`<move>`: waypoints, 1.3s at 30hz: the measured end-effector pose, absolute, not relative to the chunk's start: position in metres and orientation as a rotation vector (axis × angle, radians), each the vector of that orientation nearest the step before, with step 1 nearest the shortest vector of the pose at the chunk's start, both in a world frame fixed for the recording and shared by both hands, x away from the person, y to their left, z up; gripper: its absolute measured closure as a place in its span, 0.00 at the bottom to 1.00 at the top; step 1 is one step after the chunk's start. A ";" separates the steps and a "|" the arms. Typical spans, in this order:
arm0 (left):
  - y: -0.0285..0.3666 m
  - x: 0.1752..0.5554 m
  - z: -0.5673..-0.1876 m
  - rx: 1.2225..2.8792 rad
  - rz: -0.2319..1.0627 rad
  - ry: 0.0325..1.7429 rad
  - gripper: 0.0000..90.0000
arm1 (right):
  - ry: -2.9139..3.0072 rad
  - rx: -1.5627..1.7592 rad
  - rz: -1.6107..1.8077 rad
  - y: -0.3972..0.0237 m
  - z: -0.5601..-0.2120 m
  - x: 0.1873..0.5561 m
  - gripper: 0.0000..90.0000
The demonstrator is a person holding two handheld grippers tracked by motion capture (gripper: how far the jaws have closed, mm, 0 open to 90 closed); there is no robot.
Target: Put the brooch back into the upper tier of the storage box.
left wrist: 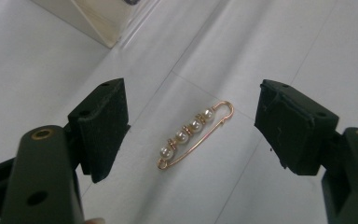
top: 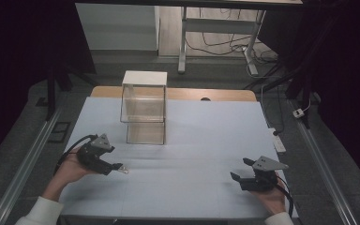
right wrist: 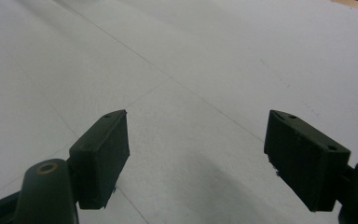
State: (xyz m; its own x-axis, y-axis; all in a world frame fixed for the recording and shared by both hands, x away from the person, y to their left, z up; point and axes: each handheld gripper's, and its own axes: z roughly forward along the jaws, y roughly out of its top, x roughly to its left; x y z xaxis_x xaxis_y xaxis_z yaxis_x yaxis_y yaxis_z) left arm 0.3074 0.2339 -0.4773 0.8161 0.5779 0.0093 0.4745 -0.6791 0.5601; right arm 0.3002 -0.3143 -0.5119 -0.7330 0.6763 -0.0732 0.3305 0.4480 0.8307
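Note:
A gold safety-pin brooch (left wrist: 195,133) strung with several pearls lies flat on the white table. My left gripper (left wrist: 191,128) hovers just above it, open, with the brooch between the two black jaws and touching neither. In the high view the left gripper (top: 117,167) is at the table's left front, and the brooch (top: 123,170) shows as a small pale glint at its tips. My right gripper (top: 242,169) is held at the right front, open, with bare table between its jaws (right wrist: 196,149).
A clear two-tier box with a white top (top: 143,108) stands at the middle back of the white table cover (top: 201,140); its corner (left wrist: 103,18) shows ahead of the left gripper. Beyond the table's wooden far edge are desk legs and cables on the floor.

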 end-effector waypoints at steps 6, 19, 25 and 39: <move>0.231 0.317 -0.485 2.491 0.223 0.773 0.29 | 2.305 0.859 1.197 -0.315 -0.513 0.300 0.24; 0.230 0.329 -0.498 2.546 0.168 0.761 0.31 | 2.306 0.872 1.184 -0.316 -0.514 0.301 0.24; 0.228 0.333 -0.503 2.567 0.137 0.750 0.34 | 2.308 0.875 1.177 -0.317 -0.515 0.301 0.24; 0.223 0.337 -0.513 2.632 0.096 0.705 0.40 | 2.301 0.887 1.163 -0.319 -0.516 0.299 0.24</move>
State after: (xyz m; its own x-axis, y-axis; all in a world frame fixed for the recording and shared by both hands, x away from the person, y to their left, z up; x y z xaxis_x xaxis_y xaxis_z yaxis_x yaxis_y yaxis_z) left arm 0.3373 0.2230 -0.5127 0.8695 0.4924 -0.0393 0.4640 -0.7868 0.4071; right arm 0.2986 -0.3187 -0.5161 -0.7122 0.6980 -0.0745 0.3540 0.4488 0.8206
